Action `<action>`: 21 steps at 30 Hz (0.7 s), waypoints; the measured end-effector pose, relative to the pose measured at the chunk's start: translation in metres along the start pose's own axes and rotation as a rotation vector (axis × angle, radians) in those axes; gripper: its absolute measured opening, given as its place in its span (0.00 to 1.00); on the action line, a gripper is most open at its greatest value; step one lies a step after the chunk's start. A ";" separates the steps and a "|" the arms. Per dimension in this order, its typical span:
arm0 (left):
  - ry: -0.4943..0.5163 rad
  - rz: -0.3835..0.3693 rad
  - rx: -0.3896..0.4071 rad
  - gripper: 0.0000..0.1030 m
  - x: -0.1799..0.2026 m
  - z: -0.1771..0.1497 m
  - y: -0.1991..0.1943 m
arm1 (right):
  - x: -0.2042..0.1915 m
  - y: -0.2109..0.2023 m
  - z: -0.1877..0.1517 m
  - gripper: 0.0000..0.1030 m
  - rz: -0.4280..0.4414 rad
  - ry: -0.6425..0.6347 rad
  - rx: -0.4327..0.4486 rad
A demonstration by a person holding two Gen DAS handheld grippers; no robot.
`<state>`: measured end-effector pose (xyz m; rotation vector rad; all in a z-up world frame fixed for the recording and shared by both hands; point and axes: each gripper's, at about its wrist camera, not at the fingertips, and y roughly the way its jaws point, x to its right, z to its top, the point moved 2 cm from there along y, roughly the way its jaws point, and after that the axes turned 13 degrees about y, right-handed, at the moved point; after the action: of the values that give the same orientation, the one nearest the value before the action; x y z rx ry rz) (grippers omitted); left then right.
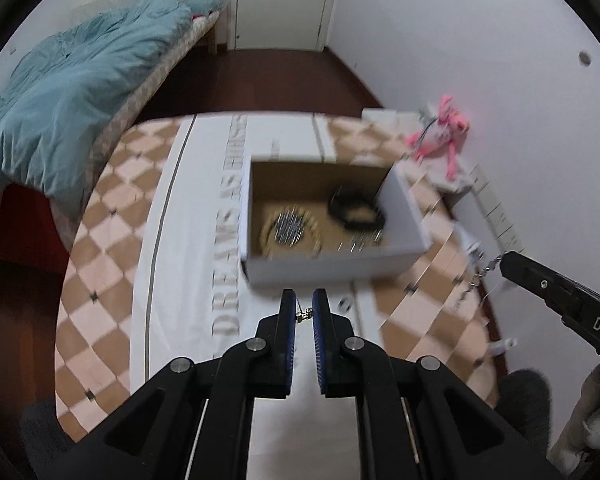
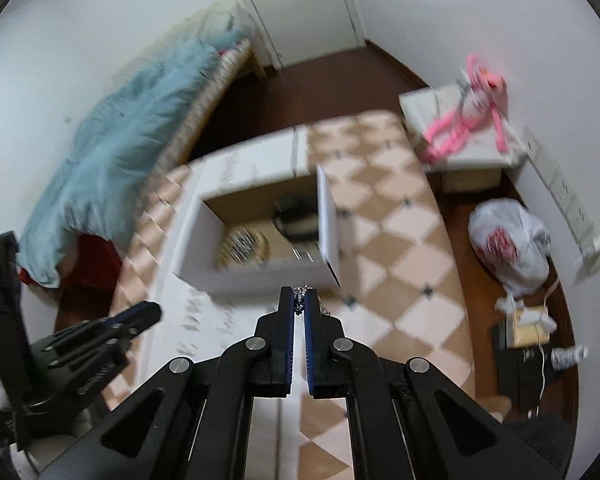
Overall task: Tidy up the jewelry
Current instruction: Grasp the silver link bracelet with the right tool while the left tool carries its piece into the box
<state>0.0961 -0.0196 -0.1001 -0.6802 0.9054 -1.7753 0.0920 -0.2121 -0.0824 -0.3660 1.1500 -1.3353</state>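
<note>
Both grippers are matte black plastic linkages with round silver pivot screws and blue ribbed pads lining the fingers' inner faces. The left gripper [image 1: 304, 306] shows four such screws, as does the right gripper [image 2: 299, 304]. White lettering reading "DAS" marks the right gripper's side in the left view.

Checkered cloth [image 1: 112, 240] is covering the table; white cardboard box [image 1: 332, 266] is sitting directly on its white centre strip.
</note>
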 end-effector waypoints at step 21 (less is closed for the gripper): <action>0.000 -0.102 -0.162 0.06 -0.047 0.103 0.093 | -0.033 0.135 0.097 0.04 -0.043 -0.050 -0.236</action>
<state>0.2411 -0.0253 -0.1210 -0.8432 1.0391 -1.8040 0.2520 -0.1830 -0.1303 -0.5950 1.2669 -1.2234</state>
